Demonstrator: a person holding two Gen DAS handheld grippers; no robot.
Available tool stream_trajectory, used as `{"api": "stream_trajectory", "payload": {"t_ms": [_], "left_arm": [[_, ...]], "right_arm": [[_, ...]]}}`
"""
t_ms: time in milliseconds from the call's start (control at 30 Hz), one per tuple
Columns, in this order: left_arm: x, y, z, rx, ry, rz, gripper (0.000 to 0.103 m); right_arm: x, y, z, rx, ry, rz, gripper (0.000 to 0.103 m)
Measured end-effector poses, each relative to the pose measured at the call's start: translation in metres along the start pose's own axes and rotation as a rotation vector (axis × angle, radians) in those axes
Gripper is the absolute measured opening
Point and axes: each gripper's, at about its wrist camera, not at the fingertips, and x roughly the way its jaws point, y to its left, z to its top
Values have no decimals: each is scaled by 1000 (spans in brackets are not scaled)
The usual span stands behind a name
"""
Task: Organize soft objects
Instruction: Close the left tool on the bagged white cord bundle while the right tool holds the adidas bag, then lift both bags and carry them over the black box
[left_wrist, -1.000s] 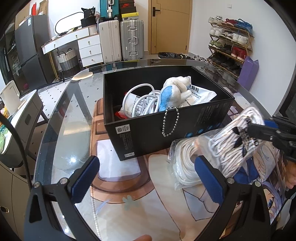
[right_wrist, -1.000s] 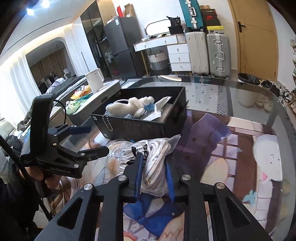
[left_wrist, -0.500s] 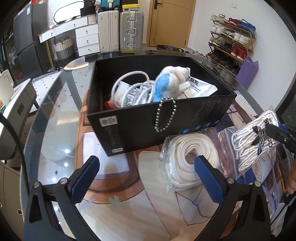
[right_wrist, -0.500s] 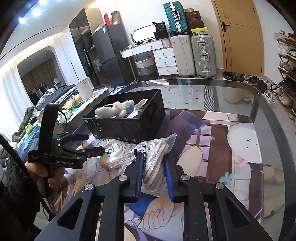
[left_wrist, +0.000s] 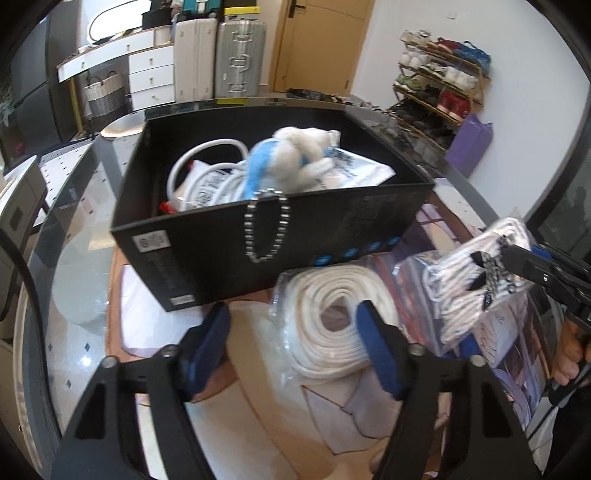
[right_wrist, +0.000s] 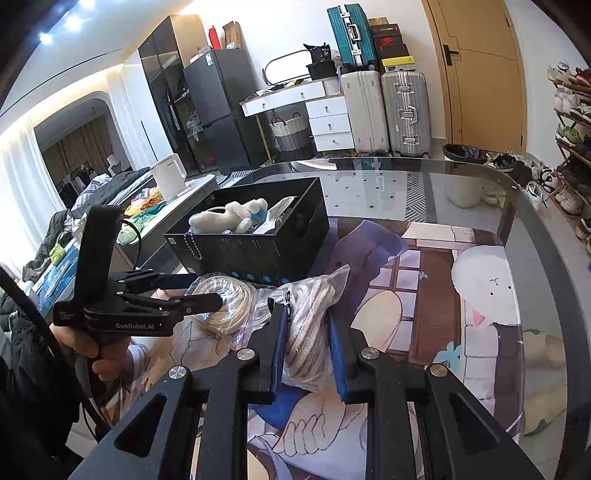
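A black box (left_wrist: 221, 243) stands on the glass table and holds a white-and-blue plush toy (left_wrist: 291, 155), white cables and a white packet; it also shows in the right wrist view (right_wrist: 258, 243). A bagged coil of white rope (left_wrist: 332, 317) lies in front of the box. My left gripper (left_wrist: 291, 332) is open, its right finger over the coil, its left finger beside it. My right gripper (right_wrist: 306, 325) is shut on a bag of striped white cord (right_wrist: 310, 317), held above the mat; this bag also shows in the left wrist view (left_wrist: 476, 280).
A printed cartoon mat (right_wrist: 424, 295) covers the glass table (right_wrist: 461, 192). A bead chain (left_wrist: 266, 229) hangs over the box's front wall. Suitcases (right_wrist: 402, 110), drawers and a shoe rack (left_wrist: 439, 92) stand beyond the table.
My left gripper has moved forward to the rope coil and its jaws have narrowed. My right gripper has lifted the striped cord bag away from the coil.
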Motion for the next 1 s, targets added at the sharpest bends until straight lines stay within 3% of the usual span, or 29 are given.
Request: {"api": "stream_trajectory", "payload": {"t_ms": [133,300,1000], "left_arm": [[-3,-4,-2,6,-11,-44,41],[-9,-6,-3,20,-33,-24,15],[-55,17,-17,3,-124,4,8]], "right_arm": [[0,2,1,0,1,5,21],[0,5,3,-4,-2,12,21],[-20,19,15,-37,-61,32,20]]}}
